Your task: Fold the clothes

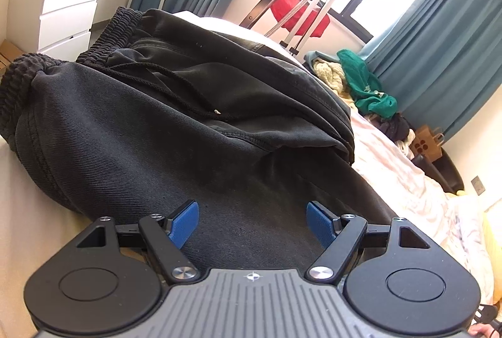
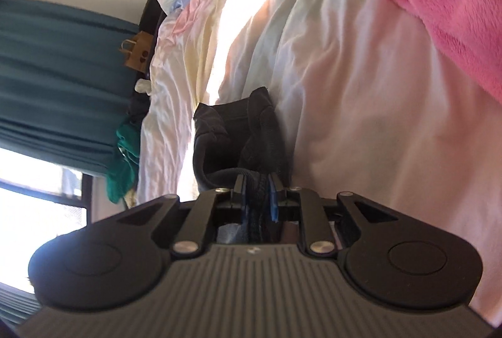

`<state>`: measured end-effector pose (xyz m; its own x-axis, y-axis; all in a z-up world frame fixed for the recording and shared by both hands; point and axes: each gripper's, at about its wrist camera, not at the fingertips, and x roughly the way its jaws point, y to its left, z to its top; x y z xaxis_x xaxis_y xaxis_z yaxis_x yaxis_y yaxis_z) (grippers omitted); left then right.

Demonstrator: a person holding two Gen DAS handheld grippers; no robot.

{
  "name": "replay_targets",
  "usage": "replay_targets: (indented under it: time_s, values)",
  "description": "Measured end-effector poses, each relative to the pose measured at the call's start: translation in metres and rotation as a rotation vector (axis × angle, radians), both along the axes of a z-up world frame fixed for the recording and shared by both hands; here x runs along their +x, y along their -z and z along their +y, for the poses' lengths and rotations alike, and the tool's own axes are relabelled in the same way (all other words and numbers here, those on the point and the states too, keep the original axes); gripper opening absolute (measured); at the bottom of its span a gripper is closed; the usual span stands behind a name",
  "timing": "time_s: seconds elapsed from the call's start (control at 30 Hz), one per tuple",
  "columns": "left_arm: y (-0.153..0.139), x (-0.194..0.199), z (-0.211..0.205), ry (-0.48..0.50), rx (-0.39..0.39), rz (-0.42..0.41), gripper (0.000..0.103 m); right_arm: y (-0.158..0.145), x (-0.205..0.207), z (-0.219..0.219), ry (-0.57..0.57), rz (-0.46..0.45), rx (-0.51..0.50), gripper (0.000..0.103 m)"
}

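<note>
While black trousers lie under left hand-held gripper, spread apart, right hand-held gripper pinches trouser fabric.

Both wrist views close over bed

The left claw is hovering low with its two blue-padded fingers spread wide apart, gripping nothing. The right claw is rolled onto its side, so its view is turned sideways, and its fingers are pinching close together on a fold of the dark trousers.
</note>
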<state>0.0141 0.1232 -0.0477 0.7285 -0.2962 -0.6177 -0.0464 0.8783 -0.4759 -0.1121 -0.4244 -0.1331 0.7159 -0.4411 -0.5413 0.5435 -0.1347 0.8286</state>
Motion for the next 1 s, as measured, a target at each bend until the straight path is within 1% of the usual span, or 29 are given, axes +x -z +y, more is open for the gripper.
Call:
replay_targets:
  time_s: [0.03, 0.13, 0.17, 0.3, 0.4, 0.43, 0.53, 0.6, 0.63, 0.67, 0.7, 0.77, 0.83, 0.9, 0.93, 0.97, 1.0]
  values:
    - [-0.001, -0.002, 0.0, 0.001, -0.001, -0.001, 0.078, 0.001, 0.001, -0.001, 0.003, -0.011, 0.003, 0.031]
    - [0.0, -0.001, 0.003, -0.005, -0.02, 0.012, 0.078, 0.004, 0.003, -0.005, 0.02, -0.034, 0.002, 0.046]
    - [0.0, -0.001, 0.004, -0.008, -0.023, 0.014, 0.078, 0.005, 0.004, -0.009, 0.031, -0.036, 0.002, 0.047]
    - [0.002, 0.001, 0.004, -0.016, -0.022, 0.023, 0.078, 0.008, 0.013, -0.021, 0.015, 0.013, -0.016, 0.047]
    - [0.004, 0.005, 0.003, -0.011, -0.022, 0.03, 0.078, 0.005, 0.022, -0.033, -0.015, 0.083, -0.096, 0.048]
    - [0.005, 0.006, 0.002, -0.01, -0.021, 0.033, 0.078, 0.0, 0.024, -0.036, -0.015, 0.127, -0.154, 0.047]
    - [0.007, 0.008, -0.002, 0.007, -0.01, 0.039, 0.078, -0.007, 0.02, -0.043, 0.011, 0.187, -0.254, 0.047]
    - [0.009, 0.01, -0.004, 0.019, -0.002, 0.044, 0.078, -0.005, 0.019, -0.055, -0.006, 0.167, -0.225, 0.047]
    - [0.01, 0.011, -0.006, 0.026, 0.002, 0.046, 0.078, -0.004, 0.024, -0.07, -0.061, 0.159, -0.209, 0.047]
    - [0.011, 0.012, -0.007, 0.032, 0.006, 0.048, 0.078, -0.006, 0.029, -0.081, -0.112, 0.172, -0.205, 0.047]
    - [0.011, 0.012, -0.011, 0.048, 0.022, 0.044, 0.078, -0.01, 0.033, -0.091, -0.18, 0.189, -0.225, 0.047]
    - [0.011, 0.011, -0.021, 0.08, 0.078, 0.023, 0.078, -0.025, 0.047, -0.109, -0.347, 0.261, -0.322, 0.047]
    - [0.01, 0.01, -0.031, 0.113, 0.112, 0.006, 0.078, -0.037, 0.063, -0.123, -0.551, 0.357, -0.421, 0.047]
    - [0.009, 0.009, -0.04, 0.15, 0.125, -0.004, 0.078, -0.043, 0.079, -0.133, -0.764, 0.441, -0.489, 0.048]
    - [0.009, 0.009, -0.043, 0.165, 0.129, -0.004, 0.078, -0.046, 0.084, -0.135, -0.856, 0.479, -0.541, 0.048]
    - [0.009, 0.008, -0.046, 0.18, 0.132, -0.002, 0.078, -0.048, 0.088, -0.136, -0.936, 0.495, -0.586, 0.048]
    - [0.01, 0.007, -0.048, 0.19, 0.134, 0.003, 0.078, -0.05, 0.092, -0.136, -1.007, 0.489, -0.61, 0.048]
